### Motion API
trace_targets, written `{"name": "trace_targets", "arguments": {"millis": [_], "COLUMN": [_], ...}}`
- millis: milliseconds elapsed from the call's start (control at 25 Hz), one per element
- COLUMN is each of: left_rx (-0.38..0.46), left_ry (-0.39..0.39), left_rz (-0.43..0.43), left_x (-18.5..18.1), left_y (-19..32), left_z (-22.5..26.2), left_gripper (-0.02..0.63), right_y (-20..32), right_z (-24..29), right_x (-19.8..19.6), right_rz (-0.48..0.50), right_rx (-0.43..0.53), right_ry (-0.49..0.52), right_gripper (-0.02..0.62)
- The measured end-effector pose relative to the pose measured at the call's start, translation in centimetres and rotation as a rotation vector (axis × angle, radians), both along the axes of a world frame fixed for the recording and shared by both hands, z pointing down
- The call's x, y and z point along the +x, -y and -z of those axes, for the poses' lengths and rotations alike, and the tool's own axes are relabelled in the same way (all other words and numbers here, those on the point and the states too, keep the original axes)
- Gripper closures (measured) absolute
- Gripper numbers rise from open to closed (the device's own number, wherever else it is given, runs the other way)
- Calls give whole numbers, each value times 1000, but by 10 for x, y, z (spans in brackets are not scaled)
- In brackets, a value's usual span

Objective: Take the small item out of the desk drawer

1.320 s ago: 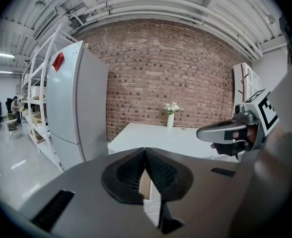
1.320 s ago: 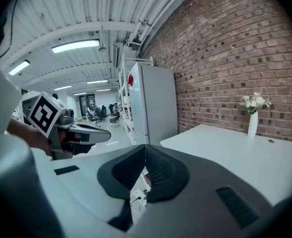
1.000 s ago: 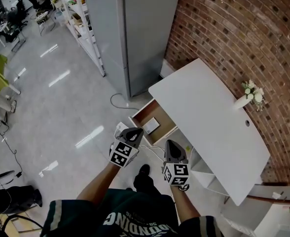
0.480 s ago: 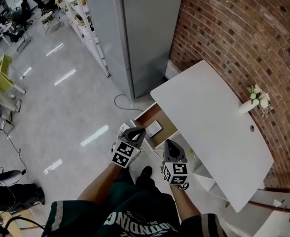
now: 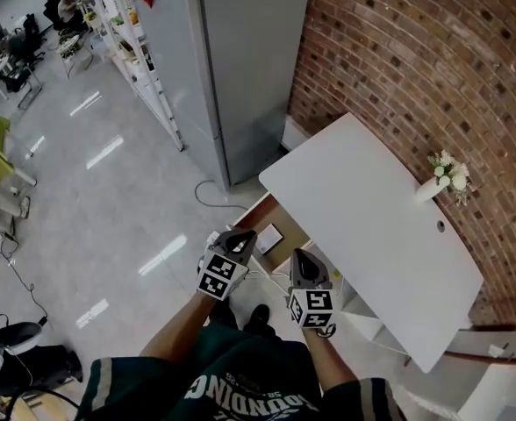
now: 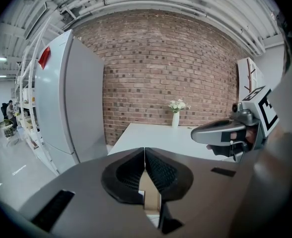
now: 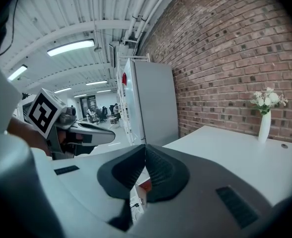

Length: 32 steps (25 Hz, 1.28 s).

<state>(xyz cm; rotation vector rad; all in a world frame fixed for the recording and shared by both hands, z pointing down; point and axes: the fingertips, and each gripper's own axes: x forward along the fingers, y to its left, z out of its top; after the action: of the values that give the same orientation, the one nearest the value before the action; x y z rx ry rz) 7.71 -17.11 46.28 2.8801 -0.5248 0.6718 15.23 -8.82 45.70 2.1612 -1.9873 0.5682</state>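
My left gripper (image 5: 239, 239) and right gripper (image 5: 301, 256) are both closed and empty; the small flat white item (image 5: 269, 235) lies in the open brown wooden desk drawer (image 5: 281, 214) ahead; I should open one gripper's jaws, then dip in squarely.

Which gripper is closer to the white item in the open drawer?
The left gripper: in the head view it sits right beside the white item, while the right gripper is further off.

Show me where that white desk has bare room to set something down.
Nearly all the desk top is bare, from above the drawer to the vase. The drawer is tight: a small white item lies inside, and the left gripper and right gripper, both shut, hang before it.
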Motion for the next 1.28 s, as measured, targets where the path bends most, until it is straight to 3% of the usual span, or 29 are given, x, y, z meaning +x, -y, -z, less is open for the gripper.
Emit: {"name": "trace_targets", "arguments": {"millis": [600,960,1280], "left_rx": [-18,-59,-101], "left_ry": [41,78,132], "left_rz": [-79,-108,-111], "left_x": [-6,2,-10], "left_y": [12,19,9], "left_z": [-19,-60,-112], "left_gripper": [590,589,589], "right_y": [11,13,-3], "right_z": [-15,-47,-101], "right_x": [3,28,17], "right_rz": [-57,-110,-118], "right_rx": [-30,-72,-146], "right_ry": [-13,-5,48], "right_gripper": [572,572,571]}}
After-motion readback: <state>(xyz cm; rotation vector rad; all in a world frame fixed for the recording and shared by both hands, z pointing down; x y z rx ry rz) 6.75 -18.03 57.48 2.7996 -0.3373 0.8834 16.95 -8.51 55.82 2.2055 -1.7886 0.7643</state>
